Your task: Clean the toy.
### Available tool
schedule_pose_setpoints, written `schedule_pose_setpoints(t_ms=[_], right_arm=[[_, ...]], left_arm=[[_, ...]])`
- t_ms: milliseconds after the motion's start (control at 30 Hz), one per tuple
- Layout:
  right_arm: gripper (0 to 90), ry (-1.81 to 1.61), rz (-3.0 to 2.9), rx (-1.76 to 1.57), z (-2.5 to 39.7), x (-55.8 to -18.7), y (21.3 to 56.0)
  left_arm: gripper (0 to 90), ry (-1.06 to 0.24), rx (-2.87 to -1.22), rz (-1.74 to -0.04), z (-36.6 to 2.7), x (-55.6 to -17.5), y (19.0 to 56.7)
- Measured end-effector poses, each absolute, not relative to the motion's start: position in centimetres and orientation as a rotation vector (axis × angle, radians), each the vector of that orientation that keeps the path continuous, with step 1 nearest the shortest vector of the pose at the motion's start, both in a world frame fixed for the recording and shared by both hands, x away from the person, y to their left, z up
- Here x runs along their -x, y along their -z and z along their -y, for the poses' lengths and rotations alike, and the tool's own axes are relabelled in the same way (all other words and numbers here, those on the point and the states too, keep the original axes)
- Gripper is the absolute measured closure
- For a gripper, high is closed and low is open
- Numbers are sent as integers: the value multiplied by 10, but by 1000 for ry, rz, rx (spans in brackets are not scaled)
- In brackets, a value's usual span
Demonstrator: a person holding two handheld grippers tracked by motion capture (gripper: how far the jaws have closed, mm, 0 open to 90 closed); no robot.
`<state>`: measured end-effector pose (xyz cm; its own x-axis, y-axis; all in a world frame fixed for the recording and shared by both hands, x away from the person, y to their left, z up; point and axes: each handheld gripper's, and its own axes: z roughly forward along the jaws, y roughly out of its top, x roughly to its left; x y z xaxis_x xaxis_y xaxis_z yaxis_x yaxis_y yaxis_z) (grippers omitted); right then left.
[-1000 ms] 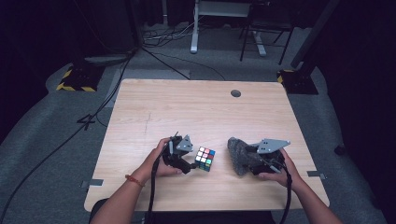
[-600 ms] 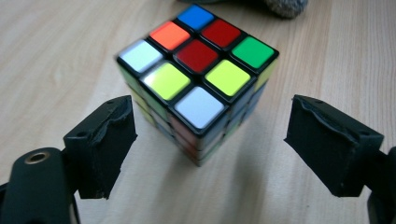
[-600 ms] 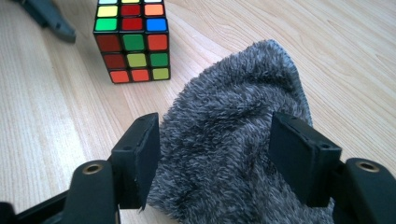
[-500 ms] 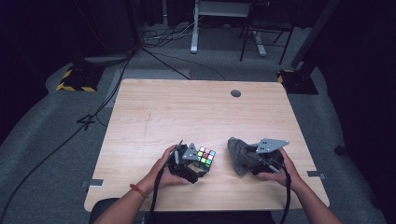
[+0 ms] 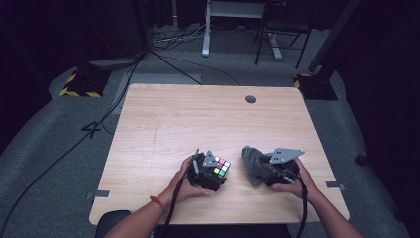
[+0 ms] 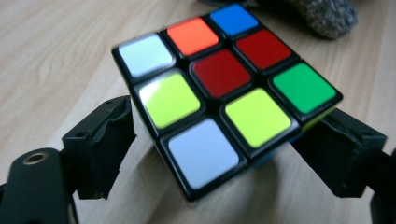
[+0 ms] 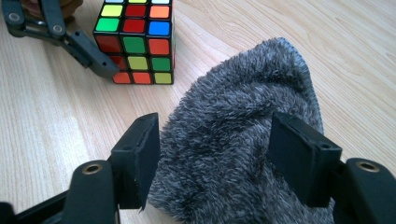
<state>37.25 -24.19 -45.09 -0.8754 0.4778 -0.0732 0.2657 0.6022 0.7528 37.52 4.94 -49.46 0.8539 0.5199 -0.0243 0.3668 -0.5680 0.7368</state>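
Note:
A scrambled Rubik's cube (image 5: 221, 166) (image 6: 219, 88) (image 7: 137, 42) rests on the wooden table (image 5: 198, 119) near its front edge. My left gripper (image 5: 217, 174) (image 6: 215, 149) is open wide, one jaw on each side of the cube and close against it. One of its fingers (image 7: 91, 53) touches the cube's lower left edge in the right gripper view. To the right lies a grey furry lump (image 5: 251, 161) (image 7: 247, 93). My right gripper (image 5: 260, 171) (image 7: 215, 154) is shut on its near end, both jaws pressed into the fur.
A round cable hole (image 5: 250, 99) sits near the table's far edge. Beyond the table on the dark floor stand a desk frame (image 5: 205, 34), cables and yellow-black striped blocks (image 5: 79, 84).
My left gripper has moved right, from beside the cube to straddling it. The cube shifted slightly. The right gripper and the furry lump have stayed still.

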Motion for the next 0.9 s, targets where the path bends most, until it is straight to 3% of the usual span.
schedule_pose_setpoints(t_ms=[267, 367, 667, 733, 900], right_arm=[[347, -1132, -2567, -612, 241, -373, 452], [347, -1126, -2562, -620, 242, -374, 453], [349, -1101, -2562, -626, 243, -375, 454], [349, -1102, -2559, -629, 243, -376, 454], [350, -1103, -2561, -626, 243, -375, 454]], left_arm=[[159, -270, -2225, -610, -48, -378, 496], [286, -259, -2218, -604, -50, -380, 497], [331, -247, -2225, -571, -51, -382, 496], [326, -243, -2222, -561, -50, -382, 496], [209, -248, -2257, -539, -43, -381, 499]])
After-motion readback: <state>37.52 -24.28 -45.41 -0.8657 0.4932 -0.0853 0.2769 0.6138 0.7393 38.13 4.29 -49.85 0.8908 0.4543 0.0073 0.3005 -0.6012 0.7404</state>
